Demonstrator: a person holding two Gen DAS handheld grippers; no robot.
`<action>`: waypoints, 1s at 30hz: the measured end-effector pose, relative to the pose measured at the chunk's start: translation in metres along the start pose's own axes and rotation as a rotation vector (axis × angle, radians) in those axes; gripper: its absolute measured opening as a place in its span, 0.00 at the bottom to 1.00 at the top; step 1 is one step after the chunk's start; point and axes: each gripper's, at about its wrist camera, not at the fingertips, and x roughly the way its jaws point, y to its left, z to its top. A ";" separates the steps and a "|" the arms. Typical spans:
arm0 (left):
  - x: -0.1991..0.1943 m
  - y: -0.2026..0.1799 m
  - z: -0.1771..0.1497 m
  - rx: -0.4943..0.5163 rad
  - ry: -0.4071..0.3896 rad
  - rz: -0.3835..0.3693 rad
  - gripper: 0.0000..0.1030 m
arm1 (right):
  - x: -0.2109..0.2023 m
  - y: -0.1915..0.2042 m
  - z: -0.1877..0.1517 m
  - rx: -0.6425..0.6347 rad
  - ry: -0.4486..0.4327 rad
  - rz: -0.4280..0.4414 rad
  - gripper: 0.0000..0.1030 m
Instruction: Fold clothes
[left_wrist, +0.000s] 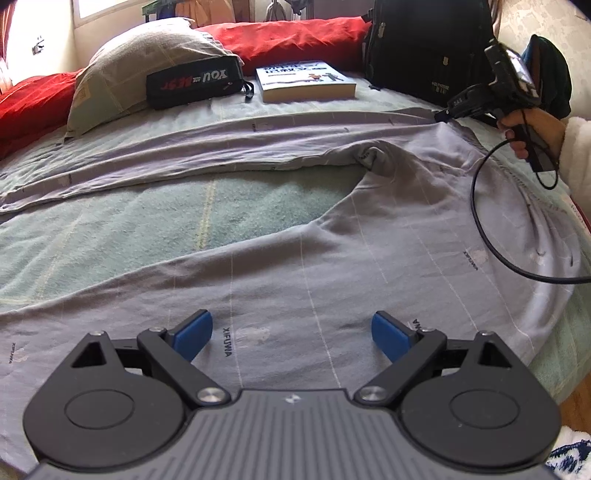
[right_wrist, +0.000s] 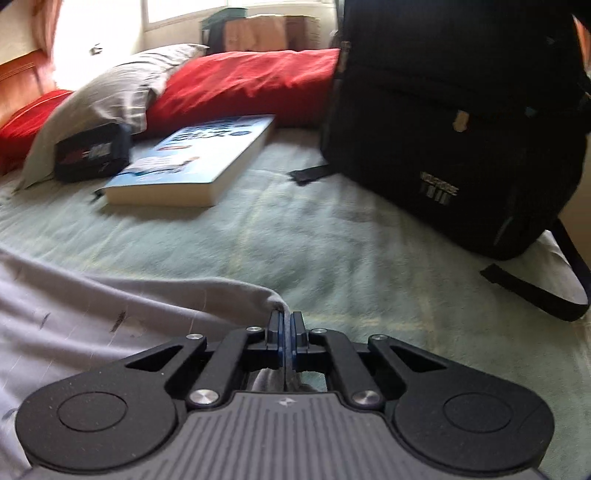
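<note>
A pair of pale grey cotton trousers with thin white stripes (left_wrist: 369, 236) lies spread across the bed covered by a light green blanket (left_wrist: 147, 221), its waist end toward the bed's right edge and both legs running toward the left edge. The left claw (left_wrist: 291, 334) hangs released just above the near leg, its blue pads (left_wrist: 195, 332) wide apart with nothing between them. The right claw (right_wrist: 287, 328) is clenched on a pinched edge of the trousers near the waist; the left wrist view shows a hand (left_wrist: 532, 127) holding it. Along the bed's far edge sit a black backpack (right_wrist: 454, 122), a thick blue-covered paperback book (right_wrist: 192, 162), a black zip pouch with red lettering (left_wrist: 194, 81), a grey-green pillow (left_wrist: 140, 66) and a red cushion (right_wrist: 240, 85).
</note>
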 end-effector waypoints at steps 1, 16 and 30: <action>-0.001 0.001 0.000 -0.003 -0.004 0.001 0.90 | 0.004 -0.003 0.000 0.017 0.010 -0.008 0.05; -0.015 -0.005 -0.006 0.014 -0.047 -0.025 0.90 | -0.135 -0.035 -0.061 0.260 -0.020 0.169 0.44; -0.054 -0.024 -0.034 0.053 -0.115 -0.039 0.90 | -0.193 -0.005 -0.215 0.551 0.004 0.240 0.09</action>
